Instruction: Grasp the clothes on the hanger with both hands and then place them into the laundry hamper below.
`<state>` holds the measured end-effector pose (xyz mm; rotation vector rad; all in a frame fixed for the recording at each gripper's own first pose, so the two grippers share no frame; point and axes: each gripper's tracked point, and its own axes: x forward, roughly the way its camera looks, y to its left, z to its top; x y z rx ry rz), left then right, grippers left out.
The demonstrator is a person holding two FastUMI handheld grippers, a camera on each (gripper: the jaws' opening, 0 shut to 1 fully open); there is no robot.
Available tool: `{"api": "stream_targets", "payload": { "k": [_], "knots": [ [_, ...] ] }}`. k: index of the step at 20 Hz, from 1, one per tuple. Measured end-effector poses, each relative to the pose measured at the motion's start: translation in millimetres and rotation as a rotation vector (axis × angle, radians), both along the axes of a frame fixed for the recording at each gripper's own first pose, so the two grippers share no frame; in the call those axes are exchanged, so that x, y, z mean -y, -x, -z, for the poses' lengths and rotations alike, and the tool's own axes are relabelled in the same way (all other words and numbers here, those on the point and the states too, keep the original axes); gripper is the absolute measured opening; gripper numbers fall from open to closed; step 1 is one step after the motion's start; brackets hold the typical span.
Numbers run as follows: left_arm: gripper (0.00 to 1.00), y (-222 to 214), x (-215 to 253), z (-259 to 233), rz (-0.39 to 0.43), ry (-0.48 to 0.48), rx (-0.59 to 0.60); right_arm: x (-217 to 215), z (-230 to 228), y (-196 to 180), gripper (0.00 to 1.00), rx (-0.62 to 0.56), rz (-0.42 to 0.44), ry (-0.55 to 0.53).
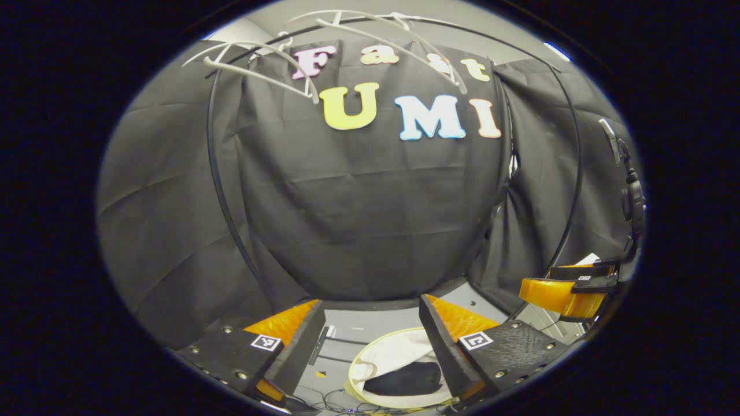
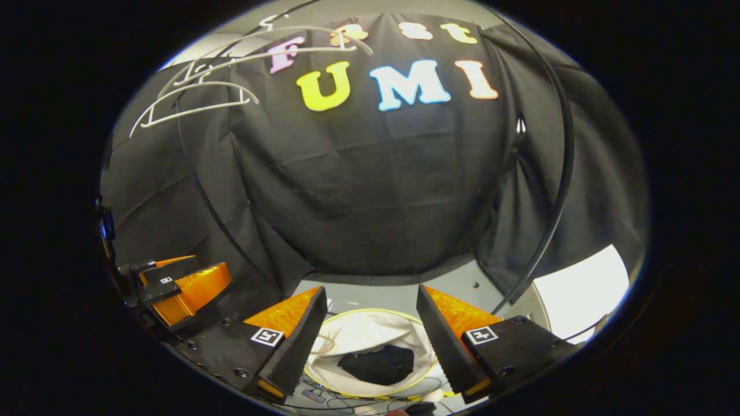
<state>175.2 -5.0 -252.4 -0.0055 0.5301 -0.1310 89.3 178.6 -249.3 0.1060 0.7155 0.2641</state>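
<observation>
Both claws are spread wide apart with nothing between the fingers, the left gripper (image 1: 370,346) and right gripper (image 2: 370,341) hanging side by side above the round white fabric laundry hamper (image 2: 358,332) on the floor. A dark bundle of clothes (image 2: 377,364) already lies inside it, toward the hamper's near rim. Farther back and up top, bare white plastic hangers (image 1: 272,60) hang on the thin black rail (image 1: 222,196).

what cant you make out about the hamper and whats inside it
- Laundry hamper: left gripper view, right rim hidden by the left hand-held gripper's finger, its near edge cut off.
- Black garment: right gripper view, too crumpled to identify.
- Hamper's sides and base: both views look down into it.
</observation>
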Motion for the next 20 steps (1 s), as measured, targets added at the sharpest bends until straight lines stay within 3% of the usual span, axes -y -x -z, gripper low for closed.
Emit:
{"api": "stream_targets", "payload": {
  "k": [5,9,11,20],
  "knots": [
    [0.96,10.4,14.6,-75.2,0.041,-0.005,0.145,34.3,-70.0,-8.4,0.98,0.135,0.020,0.012],
    [0.95,27.8,34.4,-129.4,0.019,0.018,0.198,67.0,-117.6,-2.3,0.98,0.203,0.018,0.019],
    [0.95,34.0,38.8,-158.7,0.010,0.031,0.233,86.6,-147.6,-5.1,0.92,0.256,0.018,0.026],
    [0.95,86.7,58.2,-271.1,-0.022,0.054,0.357,153.8,-233.2,48.8,0.92,0.409,0.008,0.070]
  ]
}}
